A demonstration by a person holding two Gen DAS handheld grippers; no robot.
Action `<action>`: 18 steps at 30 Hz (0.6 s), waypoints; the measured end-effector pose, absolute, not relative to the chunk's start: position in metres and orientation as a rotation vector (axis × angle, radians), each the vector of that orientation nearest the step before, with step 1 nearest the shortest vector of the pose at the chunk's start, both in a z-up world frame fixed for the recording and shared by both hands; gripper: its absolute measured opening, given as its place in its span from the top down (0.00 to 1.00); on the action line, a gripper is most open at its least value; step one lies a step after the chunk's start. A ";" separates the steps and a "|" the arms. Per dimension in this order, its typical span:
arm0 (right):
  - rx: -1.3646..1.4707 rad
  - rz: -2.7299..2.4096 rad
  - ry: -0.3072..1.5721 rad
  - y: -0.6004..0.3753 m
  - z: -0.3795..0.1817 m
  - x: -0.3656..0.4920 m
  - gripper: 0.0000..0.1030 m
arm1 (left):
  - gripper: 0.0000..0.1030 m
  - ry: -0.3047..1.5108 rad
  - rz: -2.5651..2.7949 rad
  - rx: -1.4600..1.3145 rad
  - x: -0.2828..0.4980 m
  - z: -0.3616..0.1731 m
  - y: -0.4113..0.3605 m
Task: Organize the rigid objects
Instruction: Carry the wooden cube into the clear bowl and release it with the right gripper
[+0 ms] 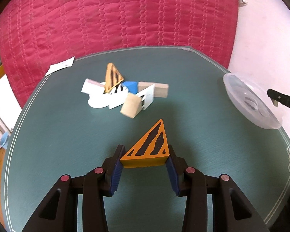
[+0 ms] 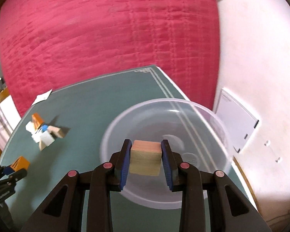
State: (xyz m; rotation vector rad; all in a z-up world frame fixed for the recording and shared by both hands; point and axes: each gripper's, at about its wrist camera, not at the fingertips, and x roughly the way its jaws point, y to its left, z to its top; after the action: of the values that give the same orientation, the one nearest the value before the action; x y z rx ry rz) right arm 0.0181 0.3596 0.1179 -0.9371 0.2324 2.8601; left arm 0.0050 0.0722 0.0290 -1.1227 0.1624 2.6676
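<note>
Our right tongs (image 2: pixel 145 158) are clamped on a plain wooden cube (image 2: pixel 145 157), held over the clear bowl (image 2: pixel 212 116) that sits near the table's right edge. The bowl looks empty, though blur makes its floor hard to read. Our left tongs (image 1: pixel 145 161) grip an orange wedge (image 1: pixel 150 147) with black stripes by its thick end, both pads pressed on its sides, tip pointing to twelve o'clock, above the green table (image 1: pixel 48 145). From the left view the bowl lies at about two o'clock, well apart.

Further out at twelve o'clock lies the pile (image 1: pixel 123 92): a second striped wedge, white pieces, a blue one and two plain wood blocks, all touching or leaning on each other. A paper slip (image 1: pixel 60 65) rests at the far-left table edge, with a red quilt (image 1: pixel 116 15) beyond.

We judge the job barely begun: two pieces in hand, none yet in the bowl, the whole pile left.
</note>
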 end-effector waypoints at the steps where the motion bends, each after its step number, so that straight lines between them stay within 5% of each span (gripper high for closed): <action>1: -0.937 2.848 0.249 0.365 0.116 0.018 0.69 | 0.57 0.168 2.665 -1.118 0.005 0.030 0.076; 5: -0.933 2.797 0.272 0.379 0.107 0.016 0.67 | 0.57 0.199 2.641 -1.085 0.006 0.038 0.097; 9: -0.927 2.783 0.280 0.383 0.101 0.020 0.46 | 0.57 0.234 2.613 -1.045 0.009 0.045 0.117; 18: -0.810 2.760 0.313 0.392 0.108 0.032 0.46 | 0.57 0.276 2.570 -0.982 0.003 0.063 0.158</action>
State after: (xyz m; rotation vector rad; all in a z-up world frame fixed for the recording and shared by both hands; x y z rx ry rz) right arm 0.0324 0.3921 0.1080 -0.8103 0.3134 2.7601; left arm 0.0033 0.1585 0.0627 -0.9823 0.2762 2.5701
